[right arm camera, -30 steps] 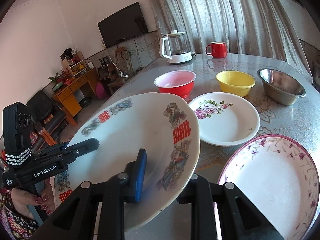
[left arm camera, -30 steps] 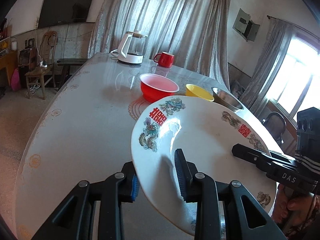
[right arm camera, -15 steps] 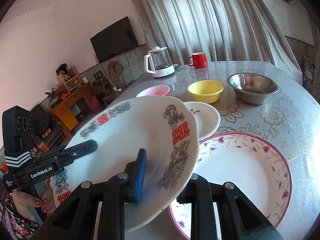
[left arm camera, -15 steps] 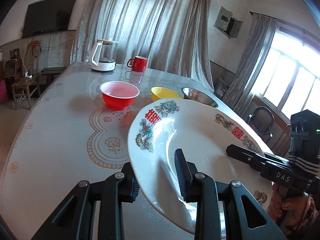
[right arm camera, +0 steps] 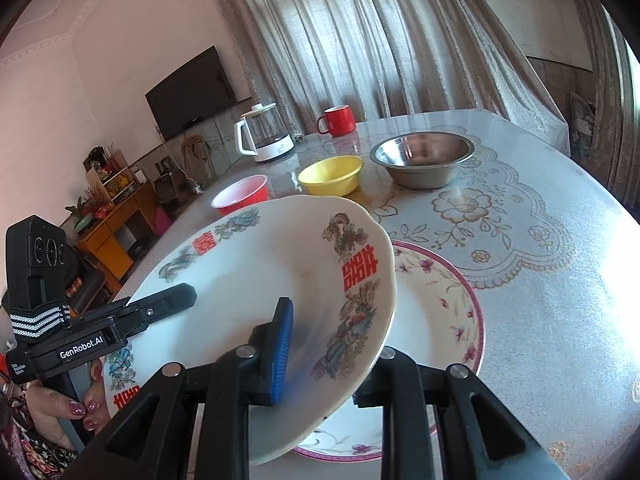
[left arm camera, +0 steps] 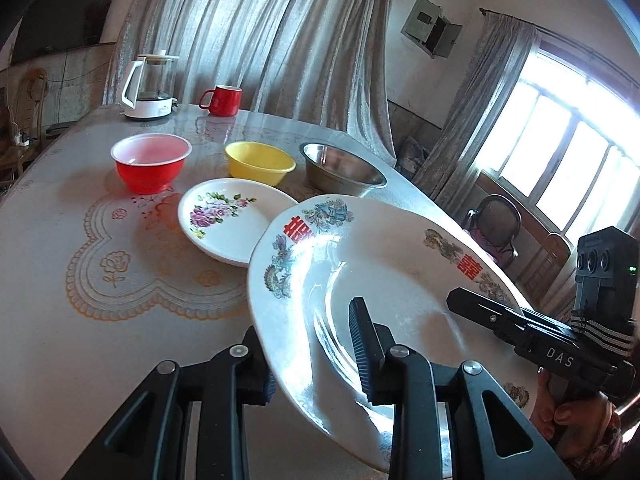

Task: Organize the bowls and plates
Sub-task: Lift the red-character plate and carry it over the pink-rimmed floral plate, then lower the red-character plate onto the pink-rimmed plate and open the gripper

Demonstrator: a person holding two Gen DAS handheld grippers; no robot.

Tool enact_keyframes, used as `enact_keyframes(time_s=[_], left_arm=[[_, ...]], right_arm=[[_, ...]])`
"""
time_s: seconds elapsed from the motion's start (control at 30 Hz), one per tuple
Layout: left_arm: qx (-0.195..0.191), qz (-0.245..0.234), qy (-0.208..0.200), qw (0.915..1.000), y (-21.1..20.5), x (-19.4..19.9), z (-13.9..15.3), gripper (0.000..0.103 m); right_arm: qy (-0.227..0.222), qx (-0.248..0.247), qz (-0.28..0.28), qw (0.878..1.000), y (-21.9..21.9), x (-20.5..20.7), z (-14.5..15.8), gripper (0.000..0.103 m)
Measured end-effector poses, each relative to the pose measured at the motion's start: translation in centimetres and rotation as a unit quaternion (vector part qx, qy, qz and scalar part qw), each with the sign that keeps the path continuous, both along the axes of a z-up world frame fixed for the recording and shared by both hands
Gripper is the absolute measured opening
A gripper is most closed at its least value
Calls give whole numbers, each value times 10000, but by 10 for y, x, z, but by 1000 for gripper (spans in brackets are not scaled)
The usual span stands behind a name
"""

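Observation:
A large white plate (left arm camera: 400, 264) with red characters and dragon prints hangs tilted above the table, held from both sides. My left gripper (left arm camera: 312, 356) is shut on its left rim, one finger above and one below. My right gripper (right arm camera: 328, 356) is shut on the opposite rim (right arm camera: 360, 320), its blue pad (right arm camera: 282, 344) on the upper face. Under the held plate lies a purple-rimmed flower plate (right arm camera: 448, 312), partly covered. A small white rose plate (left arm camera: 228, 220) sits on the table to the left. Behind stand a red bowl (left arm camera: 150, 162), a yellow bowl (left arm camera: 258, 160) and a steel bowl (left arm camera: 340, 168).
A white kettle (left arm camera: 148, 88) and a red mug (left arm camera: 224, 100) stand at the far edge of the patterned table (left arm camera: 60, 240). Curtains hang behind. A chair (left arm camera: 496, 224) stands off the right edge by the window. A person's hand (right arm camera: 60, 408) holds the left gripper's handle.
Both grippers have carried the large plate sideways to the right across the table. It now hangs over the purple-rimmed plate, and the rose plate shows in the left wrist view.

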State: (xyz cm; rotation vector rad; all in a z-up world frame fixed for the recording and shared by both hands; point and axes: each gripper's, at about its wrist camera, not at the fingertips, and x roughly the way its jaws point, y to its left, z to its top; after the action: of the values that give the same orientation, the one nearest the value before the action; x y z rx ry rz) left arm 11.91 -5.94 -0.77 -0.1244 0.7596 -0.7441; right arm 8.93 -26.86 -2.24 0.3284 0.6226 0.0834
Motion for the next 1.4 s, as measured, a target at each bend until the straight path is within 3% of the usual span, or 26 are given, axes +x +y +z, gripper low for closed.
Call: enact_keyframes(time_s=[0.47, 0.73, 1.07, 1.4], left_arm=[[300, -68, 455, 9985, -46, 4, -28, 31], [482, -107, 508, 9975, -60, 4, -36, 32], [739, -15, 636, 9952, -66, 7, -39, 34], [660, -34, 755, 9950, -60, -2, -36, 35]], right_arm=[[303, 226, -109, 9992, -39, -5, -27, 22], [470, 441, -179, 9978, -52, -1, -42, 22], [597, 536, -304, 9963, -61, 4, -48, 23], [669, 509, -371, 9958, -67, 7, -50, 22]])
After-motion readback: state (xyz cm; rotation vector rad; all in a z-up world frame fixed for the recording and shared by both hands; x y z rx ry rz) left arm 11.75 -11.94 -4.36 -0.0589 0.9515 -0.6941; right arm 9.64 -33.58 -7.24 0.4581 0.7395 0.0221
